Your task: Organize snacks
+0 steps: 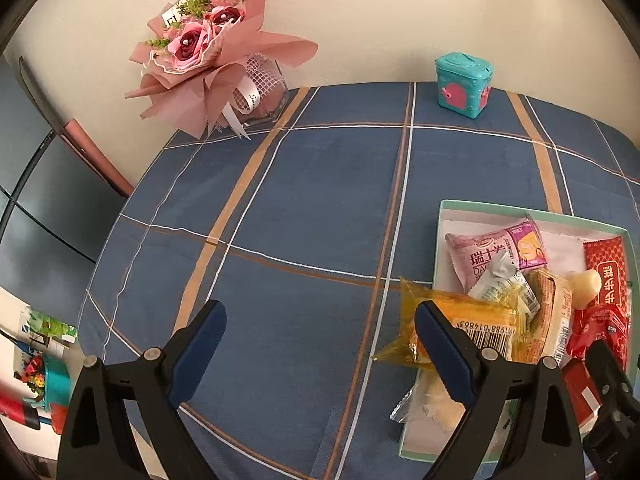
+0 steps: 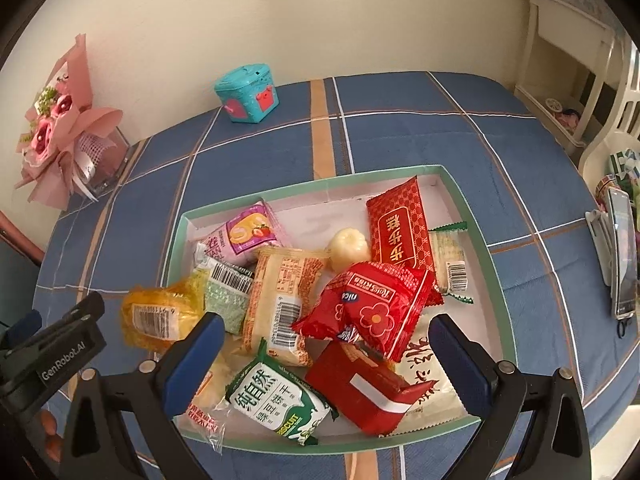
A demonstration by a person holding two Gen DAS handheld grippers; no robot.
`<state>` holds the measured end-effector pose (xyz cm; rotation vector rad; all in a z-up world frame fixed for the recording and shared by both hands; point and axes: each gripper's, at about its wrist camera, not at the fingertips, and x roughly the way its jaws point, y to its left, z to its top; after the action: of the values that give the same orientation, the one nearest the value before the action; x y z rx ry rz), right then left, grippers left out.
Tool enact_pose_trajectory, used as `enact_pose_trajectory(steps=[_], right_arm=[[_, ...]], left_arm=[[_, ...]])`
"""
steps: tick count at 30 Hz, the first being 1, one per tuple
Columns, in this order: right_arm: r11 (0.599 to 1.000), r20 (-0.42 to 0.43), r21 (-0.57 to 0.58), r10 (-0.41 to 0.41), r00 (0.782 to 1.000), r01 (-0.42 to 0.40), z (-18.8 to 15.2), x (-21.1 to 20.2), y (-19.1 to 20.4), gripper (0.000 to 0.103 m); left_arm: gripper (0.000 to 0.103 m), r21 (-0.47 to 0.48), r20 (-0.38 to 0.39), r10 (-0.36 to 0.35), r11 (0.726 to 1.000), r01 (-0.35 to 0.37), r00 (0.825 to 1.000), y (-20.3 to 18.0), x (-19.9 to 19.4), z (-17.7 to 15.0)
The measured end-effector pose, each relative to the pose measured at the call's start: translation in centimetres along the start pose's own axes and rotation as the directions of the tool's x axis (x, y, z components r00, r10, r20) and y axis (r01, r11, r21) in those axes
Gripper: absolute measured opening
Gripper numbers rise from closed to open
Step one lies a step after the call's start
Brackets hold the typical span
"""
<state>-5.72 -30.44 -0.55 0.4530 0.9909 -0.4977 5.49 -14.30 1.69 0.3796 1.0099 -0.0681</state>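
From the left wrist view, the left tool (image 1: 320, 364) stands with its jaws wide apart and nothing between them, hanging over bare blue plaid cloth on the surface (image 1: 312, 208). To its right sits the shallow green-rimmed box (image 1: 440, 240), crowded with snacks. A yellow packet (image 1: 452, 320) hangs over the box's left rim, partly on the cloth, right behind the tool's right finger; whether that finger touches it I cannot tell from this angle. A pink packet (image 1: 496, 252) lies further back inside. A bouquet (image 1: 200, 48) and a small teal tin (image 1: 464, 84) stand well apart by the wall.

From the right wrist view, the right tool (image 2: 326, 364) is also spread wide and holds nothing, poised above the near end of the box (image 2: 476, 216). Below its gap lie a red pouch (image 2: 372, 308), a red carton (image 2: 360, 388) and a green-and-white biscuit packet (image 2: 280, 404). The yellow packet (image 2: 156, 316) shows again straddling the left rim.

The snacks look all but gathered, with the overhanging packet the likely remaining job. The risks: the heap is loose and layered, so closing on one slippery wrapper could drag its neighbours over the low rim; a nudge could slide the yellow packet fully out; and the two tools work close together near that corner and could collide.
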Motion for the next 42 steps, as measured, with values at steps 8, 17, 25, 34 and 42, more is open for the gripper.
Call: enact_pose_trajectory(steps=[8,17,25,34,42], right_arm=[[0.999,0.011,-0.033,-0.001,1.0,0.001,-1.3,-1.2,0.9,0.103],[0.999,0.029,-0.044,-0.002,1.0,0.003,-3.3,-3.2,1.4,0.103],[0.997,0.041,-0.079,0.003,0.999,0.0,-5.9,-4.8,1.8,0.103],[0.997,0.047,-0.081,0.008,0.999,-0.004,-7.9,-5.9,1.5,0.103],[0.997,0.077,-0.073,0.007,0.997,-0.001,-8.5,-7.1,1.2,0.103]], left_arm=[[0.095,-0.006,-0.012,-0.028,1.0,0.027,1.0,1.9,-0.7,-1.2],[0.095,0.016,-0.033,-0.084,0.996,0.085,0.996,3.3,-1.8,-4.5],[0.095,0.008,-0.051,-0.108,0.994,0.109,0.993,4.4,-2.3,-6.5],[0.095,0.005,-0.046,-0.124,0.992,0.125,0.991,5.5,-2.8,-8.7],[0.095,-0.019,-0.024,-0.145,0.989,0.145,0.989,6.5,-3.5,-9.3]])
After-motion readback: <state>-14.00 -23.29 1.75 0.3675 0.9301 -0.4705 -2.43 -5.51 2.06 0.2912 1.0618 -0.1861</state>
